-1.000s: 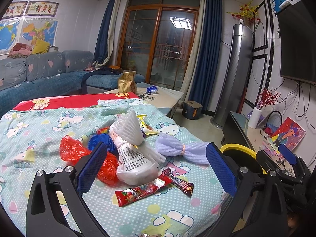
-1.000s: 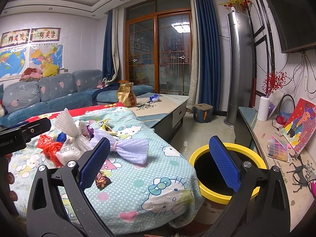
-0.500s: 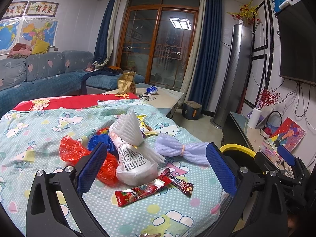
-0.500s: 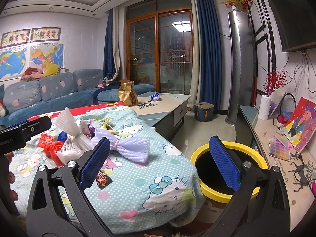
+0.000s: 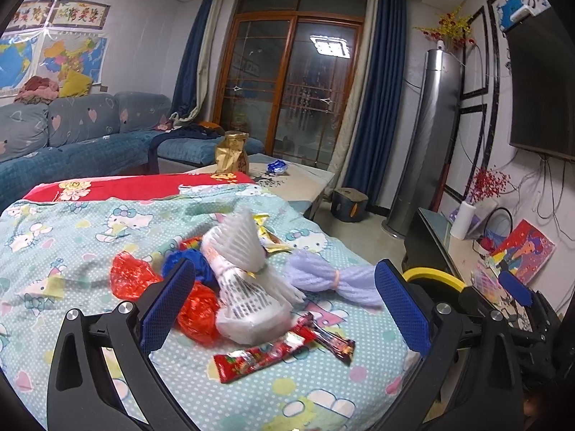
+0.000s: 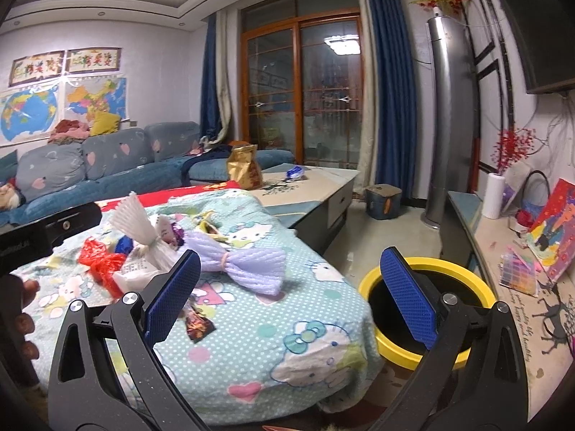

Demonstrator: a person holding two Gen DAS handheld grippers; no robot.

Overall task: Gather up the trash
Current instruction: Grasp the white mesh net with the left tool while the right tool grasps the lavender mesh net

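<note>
Nothing has shifted since the earlier frames: the left gripper (image 5: 284, 305) and right gripper (image 6: 291, 294) both hang spread wide and empty. In the lower middle of the left view, between the pads, lies a red snack wrapper (image 5: 264, 353) on the cartoon-print cloth (image 5: 90, 226), the white foam net (image 5: 240, 269) behind it, while the yellow-rimmed bin (image 6: 427, 309) sits lower right in the right view.

No text on anything here can be read.

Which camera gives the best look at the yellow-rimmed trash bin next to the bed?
The right wrist view: the yellow-rimmed bin shows most of its ring and its dark inside, on the floor beside the covered surface, partly behind the right gripper. The left wrist view catches only an arc of the rim.
</note>
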